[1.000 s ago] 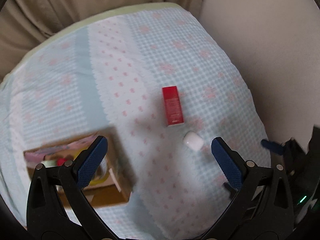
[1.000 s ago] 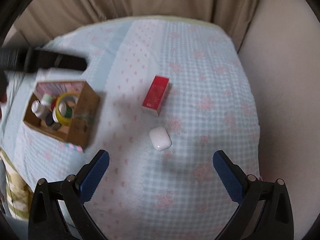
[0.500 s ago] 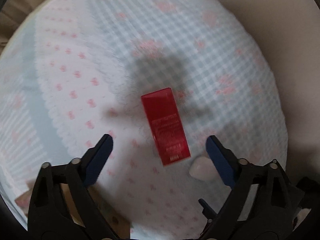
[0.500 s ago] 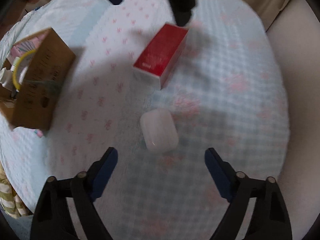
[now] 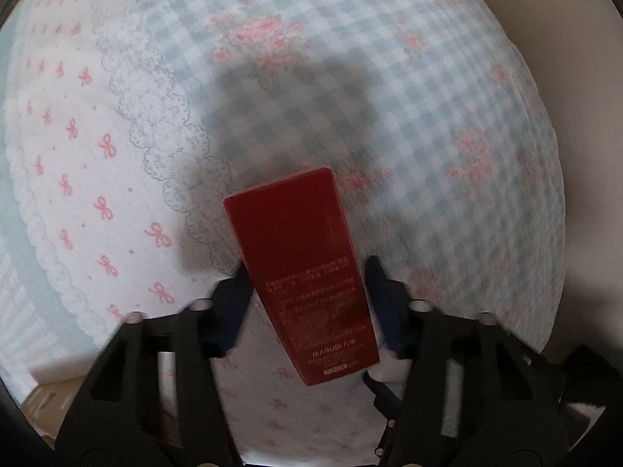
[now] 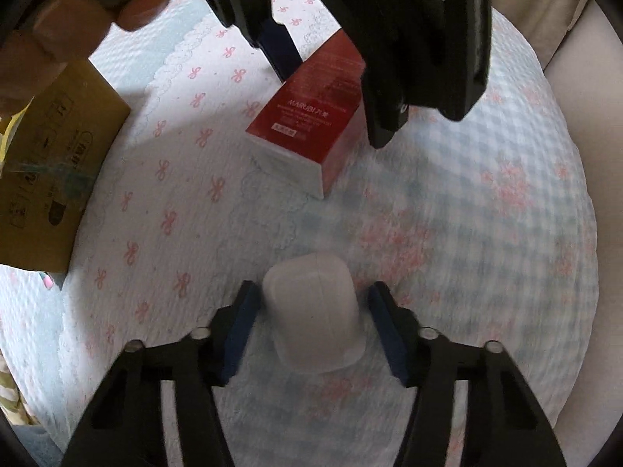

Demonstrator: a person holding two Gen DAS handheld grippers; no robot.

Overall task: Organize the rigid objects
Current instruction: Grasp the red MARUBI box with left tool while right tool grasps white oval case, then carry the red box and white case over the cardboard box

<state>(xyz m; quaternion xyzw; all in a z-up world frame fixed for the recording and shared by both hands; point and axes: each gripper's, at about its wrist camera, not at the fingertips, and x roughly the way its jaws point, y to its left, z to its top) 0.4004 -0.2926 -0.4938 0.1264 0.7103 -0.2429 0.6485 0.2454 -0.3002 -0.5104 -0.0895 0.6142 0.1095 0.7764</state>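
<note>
Your left gripper (image 5: pixel 305 292) has just been closing and now straddles the red box (image 5: pixel 300 268), which lies flat on the patterned cloth (image 5: pixel 389 89). The left pad looks like it's touching the box's side, the right one is right beside it, so I can't tell if it's properly clamped yet. Your right gripper (image 6: pixel 309 319) has just been closing too, with the small white case (image 6: pixel 315 315) between its pads, slivers of cloth showing on both sides, so no grip. The cardboard box (image 6: pixel 50 171) sits far left, and the case is nearer than the red box.
</note>
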